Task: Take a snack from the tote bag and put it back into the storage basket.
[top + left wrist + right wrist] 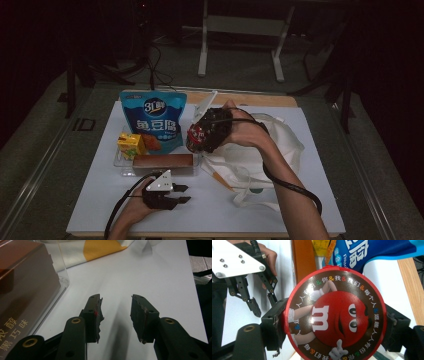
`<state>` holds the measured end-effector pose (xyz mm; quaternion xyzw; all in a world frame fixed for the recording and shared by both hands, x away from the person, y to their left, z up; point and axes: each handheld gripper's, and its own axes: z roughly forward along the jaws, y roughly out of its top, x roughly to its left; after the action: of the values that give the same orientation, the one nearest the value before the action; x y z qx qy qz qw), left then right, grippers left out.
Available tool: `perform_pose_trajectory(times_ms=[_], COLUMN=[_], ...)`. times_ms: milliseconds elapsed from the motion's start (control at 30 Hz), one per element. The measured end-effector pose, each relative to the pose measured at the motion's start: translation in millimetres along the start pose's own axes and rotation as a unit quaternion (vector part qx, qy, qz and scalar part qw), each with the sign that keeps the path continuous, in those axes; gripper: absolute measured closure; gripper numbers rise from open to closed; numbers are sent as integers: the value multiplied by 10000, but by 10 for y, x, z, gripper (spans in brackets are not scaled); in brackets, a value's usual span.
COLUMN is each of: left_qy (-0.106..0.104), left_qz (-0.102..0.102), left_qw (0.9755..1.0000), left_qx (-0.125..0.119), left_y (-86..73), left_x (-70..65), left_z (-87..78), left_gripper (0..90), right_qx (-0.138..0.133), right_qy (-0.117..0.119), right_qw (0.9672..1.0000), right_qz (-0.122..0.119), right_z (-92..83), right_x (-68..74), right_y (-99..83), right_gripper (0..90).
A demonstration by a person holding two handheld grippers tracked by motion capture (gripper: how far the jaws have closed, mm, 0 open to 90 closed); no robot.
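Observation:
My right gripper (204, 136) hangs above the table's middle, shut on a round red-and-brown M&M's tin (196, 134). In the right gripper view the tin's lid (334, 315) faces the camera, and a black pad (274, 325) presses on each side of it. My left gripper (186, 194) rests low near the front edge, pointing right. Its jaws stand open over bare white table (150, 277) with nothing between them (116, 300). A white tote bag (260, 150) with an orange patch lies right of the tin.
A clear tray (122, 167) left of centre holds a long brown box (162, 162) and a yellow juice carton (131, 145). A blue snack pouch (152, 120) stands behind them. The brown box (25, 290) is close to my left gripper's left jaw.

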<state>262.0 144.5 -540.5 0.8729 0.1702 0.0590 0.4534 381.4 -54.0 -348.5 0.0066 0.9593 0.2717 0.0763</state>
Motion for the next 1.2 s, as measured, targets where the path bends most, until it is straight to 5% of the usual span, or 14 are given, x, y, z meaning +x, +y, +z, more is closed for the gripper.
perform_pose_trajectory(times_ms=[1200], left_qy=[-7], left_qz=[-4], left_qw=[10000], left_qx=[-7], left_y=[-2], left_x=[6], left_z=[-4], left_gripper=[598], right_qx=[-54], right_qy=[86], right_qw=[9999], right_qz=[-61], right_z=[259], right_x=[-85], right_y=[65], right_gripper=[232])
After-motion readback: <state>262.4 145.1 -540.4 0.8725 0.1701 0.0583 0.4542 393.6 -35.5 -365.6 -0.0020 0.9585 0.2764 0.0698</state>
